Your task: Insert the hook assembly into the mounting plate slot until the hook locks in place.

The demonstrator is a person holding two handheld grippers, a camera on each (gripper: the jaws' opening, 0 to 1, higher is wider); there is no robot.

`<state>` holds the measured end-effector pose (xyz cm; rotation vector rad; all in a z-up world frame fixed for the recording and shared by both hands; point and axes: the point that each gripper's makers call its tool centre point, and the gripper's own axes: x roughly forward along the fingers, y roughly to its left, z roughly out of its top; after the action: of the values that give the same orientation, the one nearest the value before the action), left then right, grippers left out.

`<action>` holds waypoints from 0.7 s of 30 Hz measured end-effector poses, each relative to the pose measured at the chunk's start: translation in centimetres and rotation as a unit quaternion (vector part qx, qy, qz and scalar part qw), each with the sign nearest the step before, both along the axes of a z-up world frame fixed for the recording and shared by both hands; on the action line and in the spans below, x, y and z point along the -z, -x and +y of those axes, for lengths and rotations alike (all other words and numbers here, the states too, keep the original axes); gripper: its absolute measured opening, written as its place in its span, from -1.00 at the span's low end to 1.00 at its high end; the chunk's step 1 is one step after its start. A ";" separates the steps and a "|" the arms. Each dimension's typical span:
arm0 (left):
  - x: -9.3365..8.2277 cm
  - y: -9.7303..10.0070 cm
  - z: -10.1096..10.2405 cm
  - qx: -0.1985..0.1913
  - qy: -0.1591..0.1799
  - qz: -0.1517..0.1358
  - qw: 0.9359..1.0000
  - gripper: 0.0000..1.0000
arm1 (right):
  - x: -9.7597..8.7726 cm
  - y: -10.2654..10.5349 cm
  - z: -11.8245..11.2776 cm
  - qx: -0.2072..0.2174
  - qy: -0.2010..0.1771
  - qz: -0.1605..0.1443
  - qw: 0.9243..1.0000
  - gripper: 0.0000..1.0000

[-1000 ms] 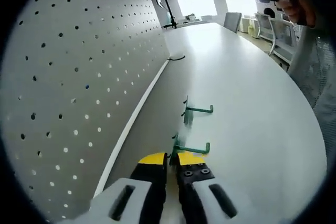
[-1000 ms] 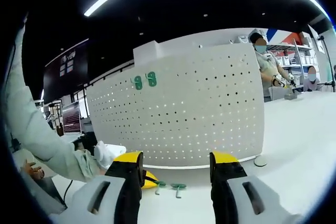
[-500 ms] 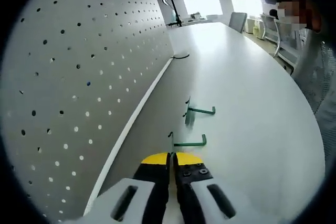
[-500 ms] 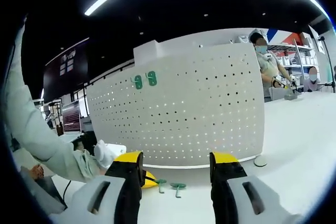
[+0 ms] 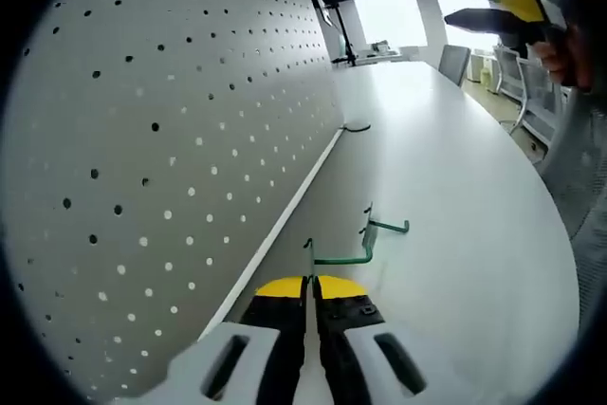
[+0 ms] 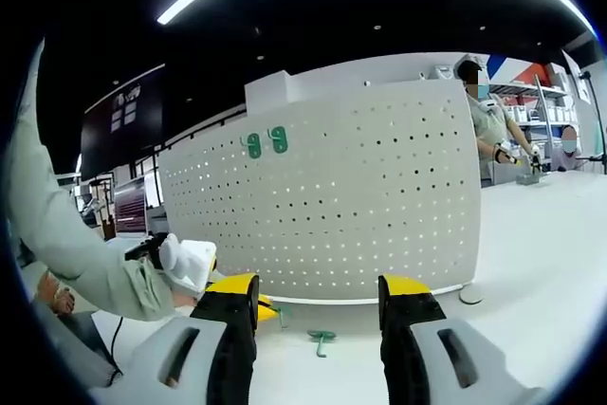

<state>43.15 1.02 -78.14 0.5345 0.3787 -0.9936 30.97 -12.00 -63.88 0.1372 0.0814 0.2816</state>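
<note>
Left gripper [image 5: 309, 284] clenches a hook [image 5: 334, 258] beside the pegboard [image 5: 180, 130], uninserted; right gripper [image 6: 318, 293] gapes empty.

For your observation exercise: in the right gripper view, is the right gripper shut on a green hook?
No. The right gripper stands open with nothing between its jaws, and a green hook lies on the table beyond.
</note>
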 end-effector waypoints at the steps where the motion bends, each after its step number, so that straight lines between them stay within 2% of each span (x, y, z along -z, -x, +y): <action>1: -0.4 0.0 0.2 -0.003 0.003 -0.004 1.000 -0.94 | 0.0 0.0 0.0 0.000 0.001 0.000 1.000 -0.02; 21: -5.2 0.4 1.7 -0.042 0.049 -0.044 0.997 -0.94 | 0.1 0.1 0.6 -0.009 0.028 -0.002 1.000 -0.05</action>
<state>42.75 2.69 -72.98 0.4684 0.2703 -0.8992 30.89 -11.44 -64.03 0.0807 0.0855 0.2976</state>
